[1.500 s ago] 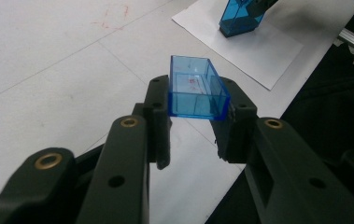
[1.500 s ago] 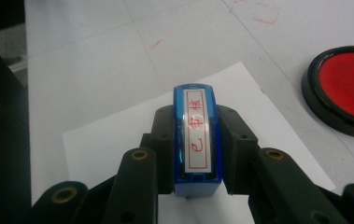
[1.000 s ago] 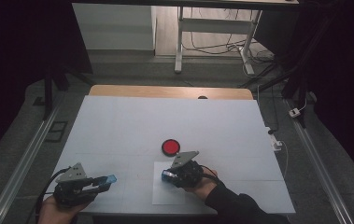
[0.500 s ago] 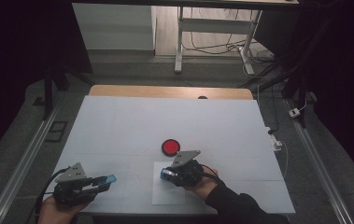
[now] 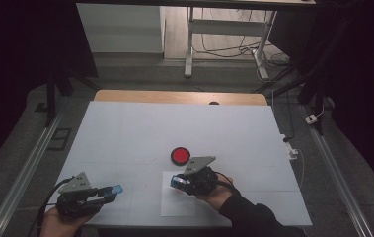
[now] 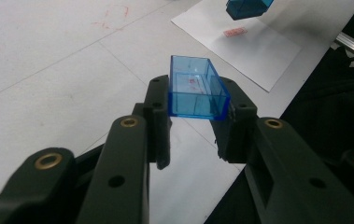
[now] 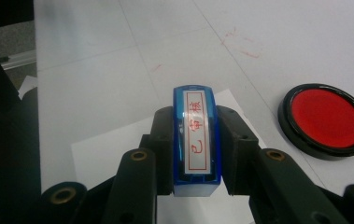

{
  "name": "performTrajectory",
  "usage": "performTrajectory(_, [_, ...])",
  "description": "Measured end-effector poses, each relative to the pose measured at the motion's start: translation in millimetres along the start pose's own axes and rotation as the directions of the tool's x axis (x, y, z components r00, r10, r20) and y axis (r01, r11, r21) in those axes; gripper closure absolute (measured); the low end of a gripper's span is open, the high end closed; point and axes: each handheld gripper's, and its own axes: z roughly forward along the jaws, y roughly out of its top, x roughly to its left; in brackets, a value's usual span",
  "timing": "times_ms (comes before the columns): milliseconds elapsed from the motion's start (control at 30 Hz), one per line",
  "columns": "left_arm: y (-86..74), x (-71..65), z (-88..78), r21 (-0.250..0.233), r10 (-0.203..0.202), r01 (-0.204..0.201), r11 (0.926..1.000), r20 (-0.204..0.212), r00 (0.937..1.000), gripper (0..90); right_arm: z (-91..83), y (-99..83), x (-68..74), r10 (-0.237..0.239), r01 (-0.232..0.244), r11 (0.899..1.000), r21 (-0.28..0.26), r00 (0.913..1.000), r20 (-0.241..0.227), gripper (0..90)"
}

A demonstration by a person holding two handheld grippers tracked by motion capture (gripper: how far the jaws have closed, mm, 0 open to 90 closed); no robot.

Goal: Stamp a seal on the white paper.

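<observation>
My left gripper (image 5: 106, 192) is at the table's near left corner, shut on a clear blue stamp cap (image 5: 114, 188); in the left gripper view the hollow cap (image 6: 195, 100) sits crosswise between the pads. My right gripper (image 5: 178, 182) hovers over a white paper sheet (image 5: 177, 205), shut on a blue stamp (image 7: 197, 140) whose white label carries red characters. A round red ink pad (image 5: 180, 155) in a black rim lies just beyond the right gripper, seen as the ink pad (image 7: 326, 116) at the right of its own view. The paper (image 6: 263, 49) bears a small red imprint (image 6: 235, 31).
The white table top (image 5: 125, 133) stretches back to a wooden edge strip (image 5: 174, 97). Metal rails (image 5: 26, 168) run along both sides of the table. A desk frame and cables (image 5: 224, 49) stand on the floor behind. A small white plug (image 5: 293, 152) hangs at the right edge.
</observation>
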Motion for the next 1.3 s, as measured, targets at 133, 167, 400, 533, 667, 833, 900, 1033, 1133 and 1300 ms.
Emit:
performTrajectory(133, [0.0, 0.0, 0.0, -0.001, 0.0, 0.0, 1.0, 0.001, 1.0, 68.3, -4.7, 2.3, 0.4, 0.009, -0.009, 1.0, -0.007, 1.0, -0.003, 69.3])
performTrajectory(167, [0.0, -0.1, 0.0, -0.001, 0.001, -0.001, 1.0, 0.001, 1.0, 68.3, -5.8, 2.7, 0.1, 0.011, -0.011, 1.0, -0.009, 0.9999, -0.006, 69.3])
performTrajectory(400, [0.0, -0.1, 0.0, -0.001, 0.0, 0.0, 1.0, 0.001, 1.0, 68.3, -15.0, 5.1, -3.2, 0.044, -0.045, 0.998, -0.041, 0.999, -0.006, 69.3])
performTrajectory(533, [0.1, -0.3, 0.2, 0.0, 0.003, -0.003, 1.0, 0.001, 1.0, 68.3, -20.5, 6.7, -4.5, 0.061, -0.061, 0.997, -0.052, 0.9981, -0.009, 69.4])
performTrajectory(667, [0.1, -0.3, 0.2, 0.0, 0.003, -0.003, 1.0, 0.001, 1.0, 68.3, -24.6, 8.2, -5.2, 0.064, -0.064, 0.996, -0.061, 0.9979, -0.007, 69.4])
performTrajectory(833, [0.1, -0.3, 0.3, -0.001, 0.003, -0.003, 1.0, 0.003, 1.0, 68.3, -28.8, 10.3, -5.3, 0.061, -0.062, 0.995, -0.075, 0.9981, -0.007, 69.4])
performTrajectory(900, [0.1, -0.3, 0.2, -0.001, 0.003, -0.003, 1.0, 0.002, 1.0, 68.3, -31.1, 11.4, -5.5, 0.058, -0.058, 0.995, -0.08, 0.9983, -0.006, 69.4])
performTrajectory(1033, [0.2, -0.4, 0.3, -0.001, 0.004, -0.004, 1.0, 0.003, 1.0, 68.3, -35.7, 13.1, -5.6, 0.056, -0.056, 0.994, -0.095, 0.9984, -0.006, 69.3])
performTrajectory(1133, [0.2, -0.3, 0.2, -0.002, 0.005, -0.005, 1.0, 0.004, 1.0, 68.3, -39.4, 14.0, -6.0, 0.048, -0.049, 0.994, -0.101, 0.9988, -0.01, 69.3])
performTrajectory(1300, [0.1, -0.8, 0.2, -0.002, 0.007, -0.007, 1.0, 0.003, 1.0, 68.3, -43.6, 16.2, -4.8, 0.05, -0.051, 0.991, -0.122, 0.9987, -0.012, 69.4])
